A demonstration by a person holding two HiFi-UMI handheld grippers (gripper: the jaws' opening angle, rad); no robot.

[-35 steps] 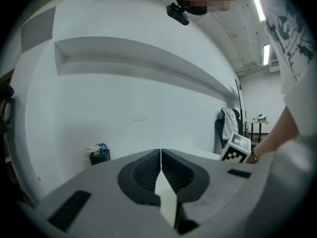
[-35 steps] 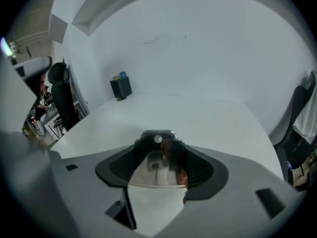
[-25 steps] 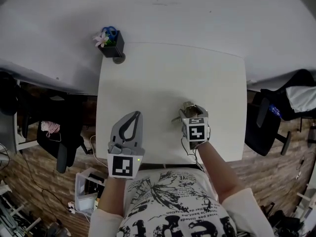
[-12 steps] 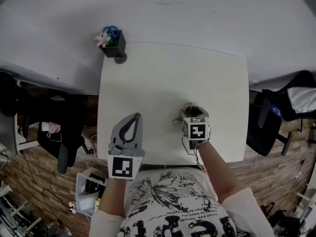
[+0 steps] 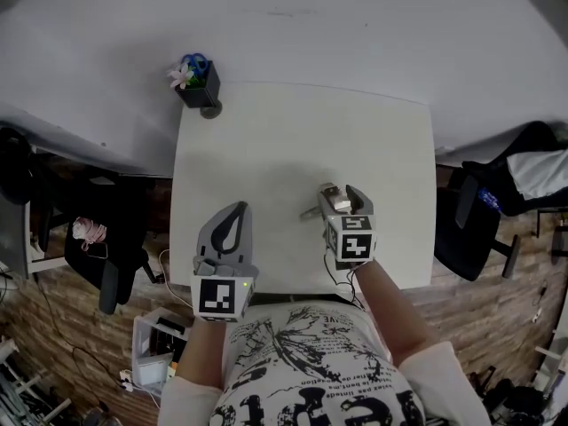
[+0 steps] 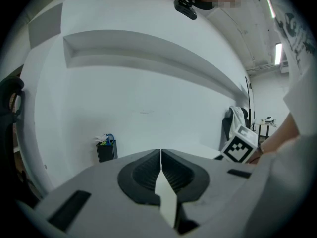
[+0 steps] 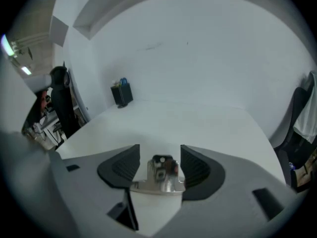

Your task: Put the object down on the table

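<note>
Table (image 5: 293, 136): one object (image 7: 161, 175), two tools (image 5: 237, 209) (image 5: 343, 193)

Table (image 5: 293, 131): white. Metal object (image 7: 159, 182): silver, dark centre. Holder (image 5: 201, 90): black. 1 flower (image 5: 182, 75): pink-white. Shirt (image 5: 302, 362): white, black print.

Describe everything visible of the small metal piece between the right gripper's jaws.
The metal piece is small, shiny and silver: a flat flange at the base, an upright block above with a dark top. It seems to rest on the white table. It sits between the right gripper's open jaws, which have just been closing slightly; gaps show on both sides.
</note>
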